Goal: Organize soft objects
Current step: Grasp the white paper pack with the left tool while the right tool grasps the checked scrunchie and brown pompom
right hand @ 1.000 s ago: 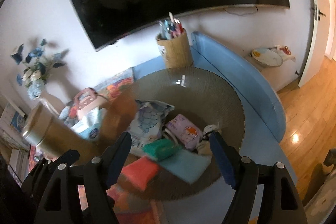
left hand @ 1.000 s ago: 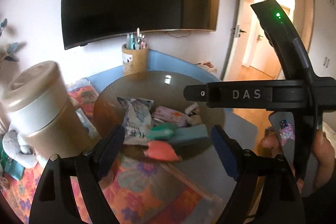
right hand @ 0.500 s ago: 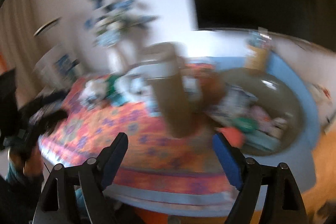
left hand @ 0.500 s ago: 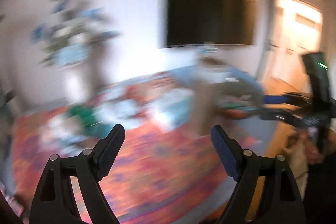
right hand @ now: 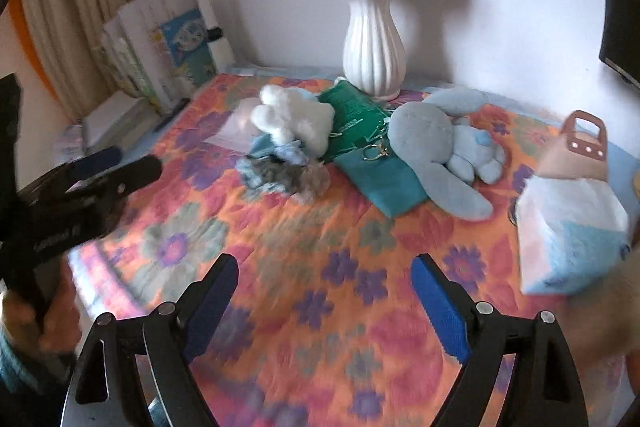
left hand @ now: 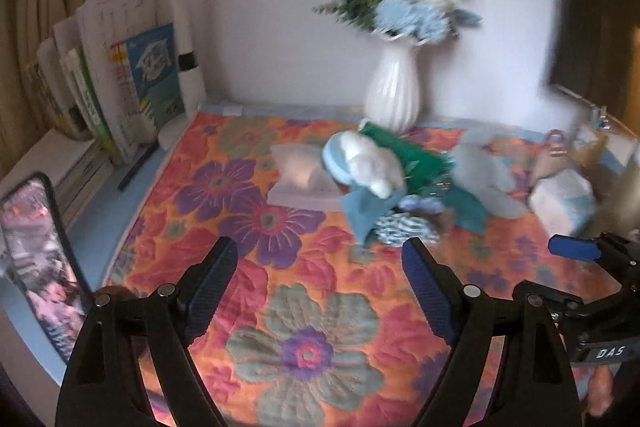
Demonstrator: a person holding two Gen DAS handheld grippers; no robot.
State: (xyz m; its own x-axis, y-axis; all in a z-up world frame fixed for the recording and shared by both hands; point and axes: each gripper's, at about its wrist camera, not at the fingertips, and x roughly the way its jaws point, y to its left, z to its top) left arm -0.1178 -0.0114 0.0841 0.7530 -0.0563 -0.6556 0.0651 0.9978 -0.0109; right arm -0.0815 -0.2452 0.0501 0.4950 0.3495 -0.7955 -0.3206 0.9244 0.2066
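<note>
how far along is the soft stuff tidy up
Nothing here looks sorted yet. The left tongs hang open and empty; the right tongs are opening, nothing between them. Still loose on the floral cloth: the blue plush bunny, the white fluffy toy, the teal cloth and the small fabric bits.

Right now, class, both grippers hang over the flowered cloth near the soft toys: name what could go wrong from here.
1. The vase stands upright right behind the pile; reaching for the white plush or green pouch could tip it.
2. The blue rabbit lies on the teal cloth, so one may drag the other.
3. The left gripper and right gripper, its jaws opening and empty, are close together and could collide.
</note>
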